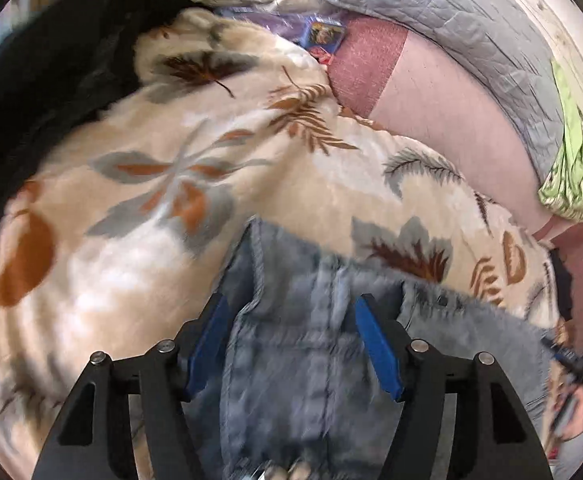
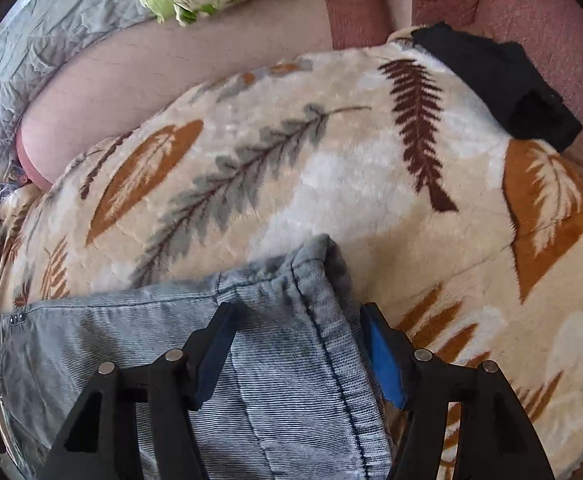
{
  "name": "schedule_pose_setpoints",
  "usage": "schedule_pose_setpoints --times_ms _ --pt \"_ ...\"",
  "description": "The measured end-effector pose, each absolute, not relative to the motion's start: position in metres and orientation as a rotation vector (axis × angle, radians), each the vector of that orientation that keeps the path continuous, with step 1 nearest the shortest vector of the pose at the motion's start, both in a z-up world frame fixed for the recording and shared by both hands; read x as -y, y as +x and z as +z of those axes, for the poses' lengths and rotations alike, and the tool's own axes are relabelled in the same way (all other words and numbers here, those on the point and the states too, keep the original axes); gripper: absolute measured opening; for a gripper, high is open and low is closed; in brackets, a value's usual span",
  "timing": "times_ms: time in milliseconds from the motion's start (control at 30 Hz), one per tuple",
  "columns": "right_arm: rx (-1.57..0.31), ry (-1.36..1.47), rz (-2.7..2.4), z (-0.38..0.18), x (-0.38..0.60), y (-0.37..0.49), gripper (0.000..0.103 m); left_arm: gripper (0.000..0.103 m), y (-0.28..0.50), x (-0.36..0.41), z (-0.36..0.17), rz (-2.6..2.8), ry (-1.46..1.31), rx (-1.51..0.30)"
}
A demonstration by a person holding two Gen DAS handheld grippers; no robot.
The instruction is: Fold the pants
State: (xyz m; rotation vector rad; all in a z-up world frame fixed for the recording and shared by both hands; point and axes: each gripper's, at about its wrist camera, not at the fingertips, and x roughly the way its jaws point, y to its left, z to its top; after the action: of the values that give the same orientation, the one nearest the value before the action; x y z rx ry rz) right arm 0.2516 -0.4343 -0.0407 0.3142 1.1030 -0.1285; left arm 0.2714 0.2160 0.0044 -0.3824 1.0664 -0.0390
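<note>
1. Under our left gripper (image 1: 287, 316), in the left wrist view, the faded light-blue denim pants (image 1: 291, 360) lie on a cream plush blanket printed with brown and grey leaves (image 1: 171, 168). Both blue-padded fingers (image 1: 377, 346) stand spread wide with denim running between them; we judge the tool released, not pinching. The picture is smeared, so we cannot tell whether the pads touch the cloth. A black garment (image 1: 51, 80) sits at the far left, a grey quilted cover (image 1: 451, 20) beyond.

2. Below our right gripper (image 2: 297, 324), in the right wrist view, a stitched hem end of the pants (image 2: 291, 320) lies flat on the same blanket (image 2: 291, 160). The fingers (image 2: 385, 364) straddle it, spread apart and unclenched. A small black cloth (image 2: 499, 80) rests well apart.

3. We expect the denim to be soft yet fairly heavy, holding creases well and sliding little on plush. Thick seams and hem edges look like the surest places to pinch.
</note>
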Motion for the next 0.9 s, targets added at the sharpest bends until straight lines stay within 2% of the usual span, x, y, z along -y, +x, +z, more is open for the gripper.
schedule_pose_setpoints --times_ms 233,300,333,400,600,900 --pt "-1.110 0.330 -0.105 -0.035 0.439 0.253 0.064 0.054 0.308 -0.216 -0.019 0.041 -0.418 -1.106" --pt "-1.118 0.319 -0.105 -0.036 0.441 0.255 0.058 0.027 0.315 -0.215 -0.025 0.045 -0.409 -1.121" --pt "-1.122 0.310 -0.108 -0.036 0.441 0.256 0.052 0.022 0.318 -0.216 -0.027 0.051 -0.410 -1.125" --pt "-1.122 0.300 -0.124 -0.035 0.443 0.257 0.042 0.004 0.323 -0.218 -0.031 0.074 -0.413 -1.133" --pt "-1.106 0.247 -0.130 -0.019 0.441 0.257 0.021 0.003 0.322 -0.213 -0.022 0.106 -0.340 -1.097" --pt "-0.958 0.272 -0.118 0.036 0.436 0.225 0.019 0.003 0.269 -0.218 0.049 0.050 -0.379 -0.917"
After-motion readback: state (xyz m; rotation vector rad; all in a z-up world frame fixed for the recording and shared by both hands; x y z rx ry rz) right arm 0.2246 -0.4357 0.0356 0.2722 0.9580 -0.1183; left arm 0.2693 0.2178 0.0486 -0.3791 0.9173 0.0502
